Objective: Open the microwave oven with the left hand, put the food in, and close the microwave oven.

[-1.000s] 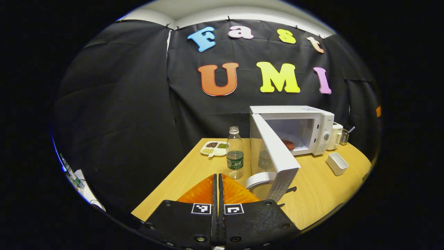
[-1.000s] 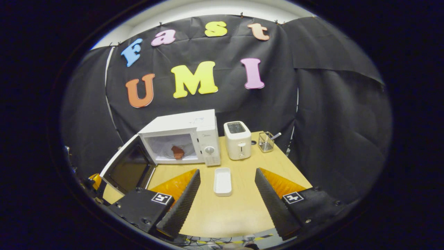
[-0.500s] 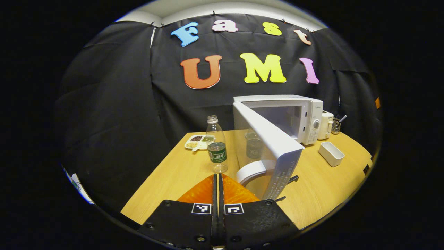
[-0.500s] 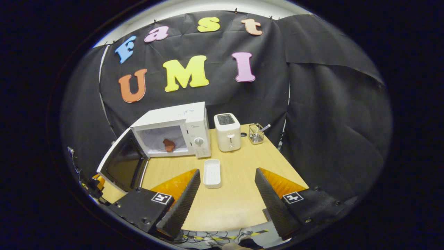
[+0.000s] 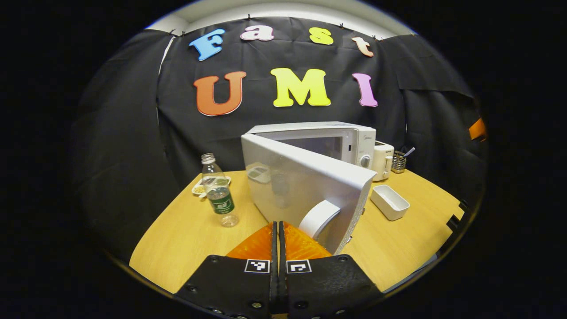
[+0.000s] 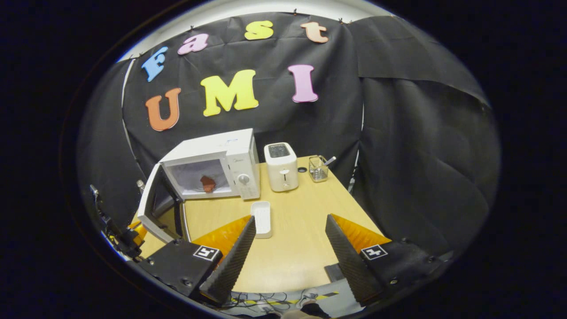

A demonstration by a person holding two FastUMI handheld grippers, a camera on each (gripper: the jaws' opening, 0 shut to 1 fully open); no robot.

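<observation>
Light wood is the surface of the table point(image 5: 190, 239), and over its near edge the left gripper point(image 5: 278, 230) has its two fingers pressed together, with nothing between them. The tips are just in front of the curved white handle point(image 5: 318, 218) of the microwave door point(image 5: 301, 186); I cannot tell if they touch it. The door stands partly open, its outer face turned to the left gripper view. On the left of the door a clear plastic bottle point(image 5: 218, 197) with a green label stands upright, and behind it lies a small divided plate point(image 5: 198, 189) with beans. On the right of the door a white rectangular dish point(image 5: 390, 202) sits on the table, apart from the door. In the right gripper view, the right gripper point(image 6: 290, 241) hangs above the near part of the table with the jaws wide apart and empty. The same white dish point(image 6: 261, 219) lies just beyond its left finger. Farther back is the white microwave oven point(image 6: 212, 164), and inside its open cavity the reddish-brown piece of food point(image 6: 207, 183) rests on the floor of the oven. Beside the microwave, on its right, stands a white toaster point(image 6: 281, 168), and then a small wire basket point(image 6: 318, 169) holding a utensil, near the black cloth wall.
</observation>
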